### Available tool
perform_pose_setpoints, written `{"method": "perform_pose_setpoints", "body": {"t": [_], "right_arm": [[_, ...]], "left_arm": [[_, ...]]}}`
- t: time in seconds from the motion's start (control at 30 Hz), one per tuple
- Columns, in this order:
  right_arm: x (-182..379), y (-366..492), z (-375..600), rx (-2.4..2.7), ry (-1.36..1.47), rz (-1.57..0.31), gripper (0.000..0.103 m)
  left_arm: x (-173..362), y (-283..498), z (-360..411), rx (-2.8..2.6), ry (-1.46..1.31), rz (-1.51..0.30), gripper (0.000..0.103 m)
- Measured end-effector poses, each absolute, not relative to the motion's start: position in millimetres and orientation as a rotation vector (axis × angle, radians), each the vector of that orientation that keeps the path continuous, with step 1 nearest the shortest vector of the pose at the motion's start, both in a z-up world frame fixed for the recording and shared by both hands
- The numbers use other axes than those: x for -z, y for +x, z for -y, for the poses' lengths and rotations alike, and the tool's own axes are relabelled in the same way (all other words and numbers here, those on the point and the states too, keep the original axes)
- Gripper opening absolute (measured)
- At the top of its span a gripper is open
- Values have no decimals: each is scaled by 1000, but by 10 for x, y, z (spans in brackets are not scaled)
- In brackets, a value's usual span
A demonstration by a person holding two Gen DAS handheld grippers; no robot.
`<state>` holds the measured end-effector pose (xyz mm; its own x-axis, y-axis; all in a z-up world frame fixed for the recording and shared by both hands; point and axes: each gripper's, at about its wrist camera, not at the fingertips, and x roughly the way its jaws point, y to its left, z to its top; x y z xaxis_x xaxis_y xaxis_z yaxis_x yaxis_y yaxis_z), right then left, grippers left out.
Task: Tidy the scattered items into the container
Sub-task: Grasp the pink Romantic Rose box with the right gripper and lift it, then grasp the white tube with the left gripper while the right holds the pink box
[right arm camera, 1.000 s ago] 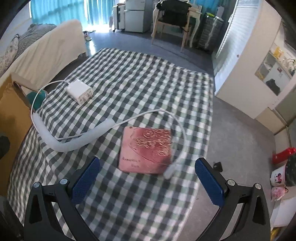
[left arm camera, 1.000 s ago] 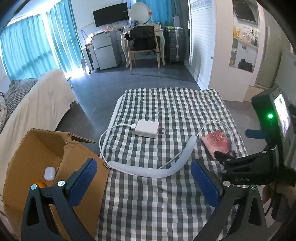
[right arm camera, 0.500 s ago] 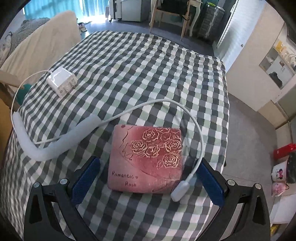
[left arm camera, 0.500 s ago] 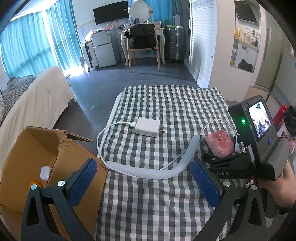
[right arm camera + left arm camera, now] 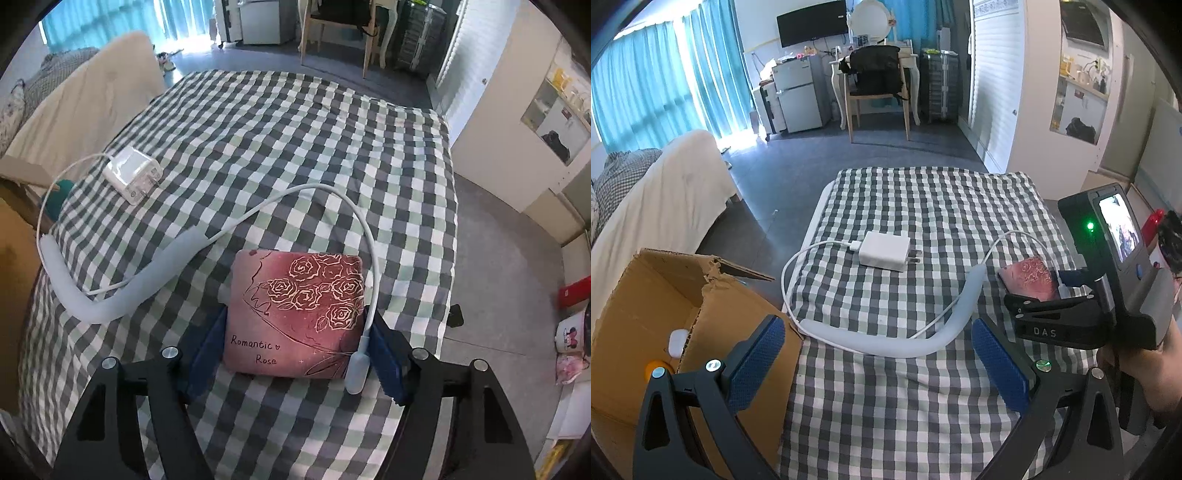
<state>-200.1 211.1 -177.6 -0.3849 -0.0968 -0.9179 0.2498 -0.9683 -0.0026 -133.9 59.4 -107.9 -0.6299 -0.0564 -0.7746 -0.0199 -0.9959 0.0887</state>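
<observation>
A red "Romantic Rose" notebook point(image 5: 297, 314) lies near the right front of the checked table point(image 5: 295, 129). My right gripper point(image 5: 295, 350) has closed on its two sides; the white cable's plug end point(image 5: 357, 373) lies by the right finger. The notebook also shows in the left wrist view point(image 5: 1030, 278), between the right gripper's fingers. A white charger point(image 5: 884, 251) with its cable and a pale sleeve point(image 5: 905, 345) lies mid-table. My left gripper point(image 5: 879, 362) is open and empty above the table's near edge, beside the cardboard box point(image 5: 646, 295) at the left.
The box holds a white earbud case point(image 5: 676, 341) and an orange object point(image 5: 655, 369). A cloth-covered sofa point(image 5: 665, 192) stands at the left. A chair point(image 5: 877, 85) and a small fridge point(image 5: 798, 96) stand beyond the table. Mugs point(image 5: 570, 334) sit on the floor at right.
My right gripper has moved forward over the notebook and its fingers have closed in on the notebook's sides. The left gripper has stayed open and nearly still.
</observation>
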Motion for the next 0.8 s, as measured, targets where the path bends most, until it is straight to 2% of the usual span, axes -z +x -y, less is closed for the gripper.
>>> {"method": "perform_pose_setpoints", "body": {"t": [0.2,0.4,0.8], "right_arm": [[1682,-1938,-2221,2450,1581,-146,71],[1360,-1754,-2360,2478,1495,-87,71],[916,-1602,-2386,2476,1374,-61,71]], "left_arm": [[1123,-1365,-628,2810,1363,141,103],[1295,-1448,-715,2808,1417,177,103],[1720,-1666,-943,2885,1528,207,103]]}}
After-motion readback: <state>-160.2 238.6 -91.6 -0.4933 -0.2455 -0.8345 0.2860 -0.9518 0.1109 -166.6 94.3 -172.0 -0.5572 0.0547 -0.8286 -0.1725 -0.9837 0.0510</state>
